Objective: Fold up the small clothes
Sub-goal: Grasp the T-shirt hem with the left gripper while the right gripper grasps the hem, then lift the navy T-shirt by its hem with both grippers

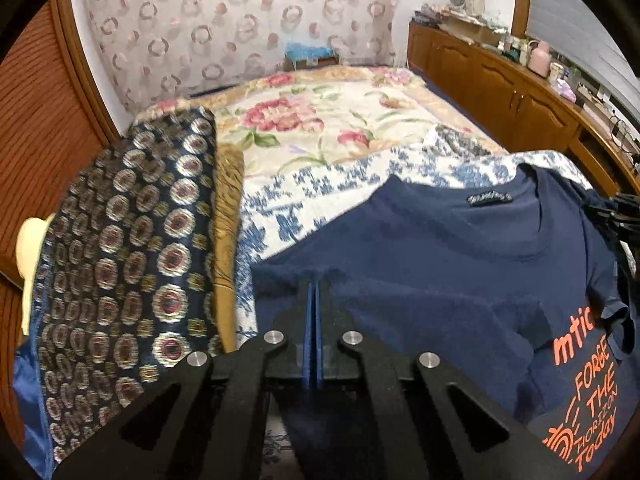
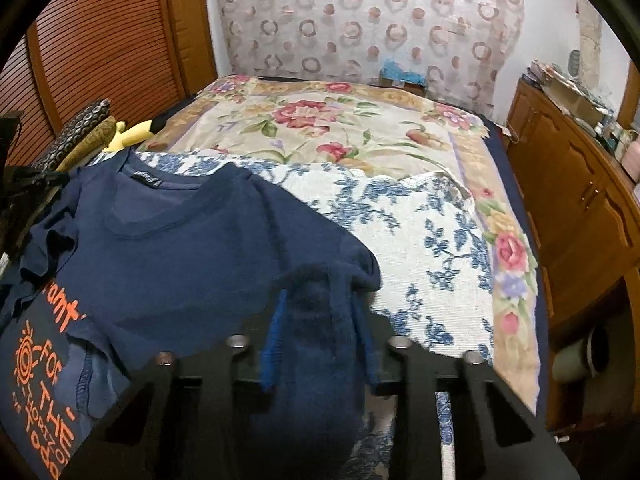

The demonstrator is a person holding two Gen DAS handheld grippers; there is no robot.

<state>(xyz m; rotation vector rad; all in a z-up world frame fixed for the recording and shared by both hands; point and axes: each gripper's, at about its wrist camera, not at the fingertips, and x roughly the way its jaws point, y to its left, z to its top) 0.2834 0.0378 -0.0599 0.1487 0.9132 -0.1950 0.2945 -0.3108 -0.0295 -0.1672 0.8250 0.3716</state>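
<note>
Now, left wrist view: my left tongs (image 1: 313,280) are pinched flat on one edge of the navy cotton T-shirt with orange lettering (image 1: 460,264), spread on the blue-and-white floral cloth (image 1: 304,200). Best to lift both corners evenly, I judge, keeping the hem taut. A dark medallion-patterned cushion (image 1: 128,248) lies to the left, a wooden sideboard (image 1: 500,80) along the wall.

Right wrist view: my right tongs (image 2: 320,304) clamp a bunched fold of the shirt (image 2: 180,248). The cloth (image 2: 420,240) covers a rose-patterned bedspread (image 2: 320,120); ring-patterned curtain (image 2: 360,20) behind.
</note>
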